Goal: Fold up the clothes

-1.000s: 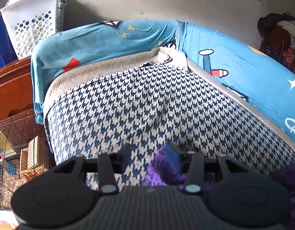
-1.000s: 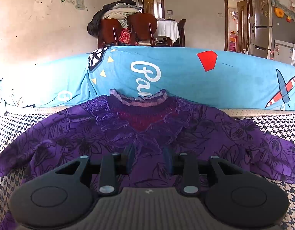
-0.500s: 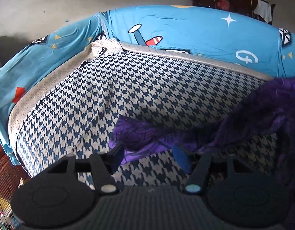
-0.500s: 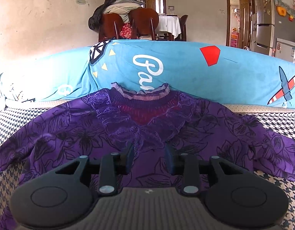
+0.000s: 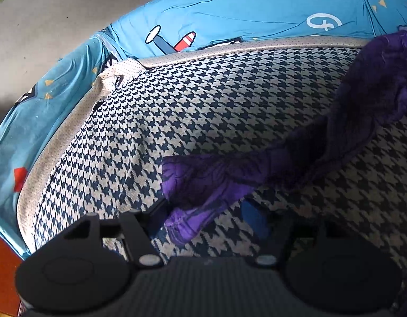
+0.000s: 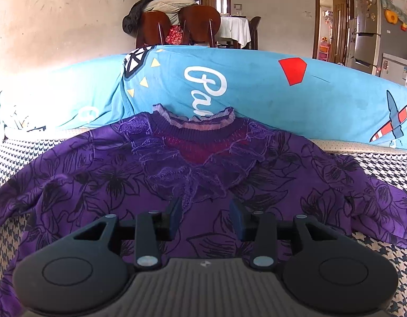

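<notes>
Lying flat on a houndstooth seat cover (image 6: 383, 166) of coarse dark-blue-and-cream weave is a purple blouse (image 6: 97, 179), thin and slightly shiny, printed with black outlined flowers. Its neck has a ruffled lilac collar (image 6: 192, 117), a ribbed knit band and a dark red mesh inset edged with crumpled purple lace. The collar reaches up against a bright blue quilt (image 6: 256, 89) of smooth cotton, printed with a red gem shape, yellow triangles, a striped plane and white script that starts "Pa", the rest hidden by the collar. The right gripper (image 6: 206, 218) hangs just below the lace front, over the chest of the blouse, its blue-padded jaws opening with fabric beneath them but nothing pinched. In the left wrist view a sleeve (image 5: 203, 185) of the blouse stretches across the seat cover toward the left gripper (image 5: 203, 223), its cuff end lying between the parted fingers; these jaws are opening too, and the far pad stands clear of the cloth. A perforated beige trim (image 5: 256, 47) edges the seat.
</notes>
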Motion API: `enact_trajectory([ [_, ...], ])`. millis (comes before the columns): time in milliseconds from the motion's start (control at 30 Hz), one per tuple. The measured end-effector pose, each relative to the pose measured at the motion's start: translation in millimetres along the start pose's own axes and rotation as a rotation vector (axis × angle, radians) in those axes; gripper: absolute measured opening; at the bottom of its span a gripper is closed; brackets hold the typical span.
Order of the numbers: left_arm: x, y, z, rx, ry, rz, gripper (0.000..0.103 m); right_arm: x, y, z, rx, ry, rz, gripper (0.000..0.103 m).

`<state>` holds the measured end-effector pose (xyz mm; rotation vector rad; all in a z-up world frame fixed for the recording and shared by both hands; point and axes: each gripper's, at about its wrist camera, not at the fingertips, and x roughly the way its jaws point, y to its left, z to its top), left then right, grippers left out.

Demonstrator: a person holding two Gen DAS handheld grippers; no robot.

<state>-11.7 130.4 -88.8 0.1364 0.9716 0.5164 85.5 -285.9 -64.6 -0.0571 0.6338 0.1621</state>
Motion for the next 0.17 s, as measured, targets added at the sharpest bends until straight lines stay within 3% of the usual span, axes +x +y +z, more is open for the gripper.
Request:
enact_trajectory([
  [100,8.2,5.8,4.0,-0.031,0.013,-0.009,0.039,0.8,2.1,-0.6,-0.007,0.0,-0.002,0.04],
  [167,12.0,12.0,6.8,-0.079,0.027,-0.034,0.015,1.2,3.4,-1.2,-0.014,0.0,-0.002,0.04],
])
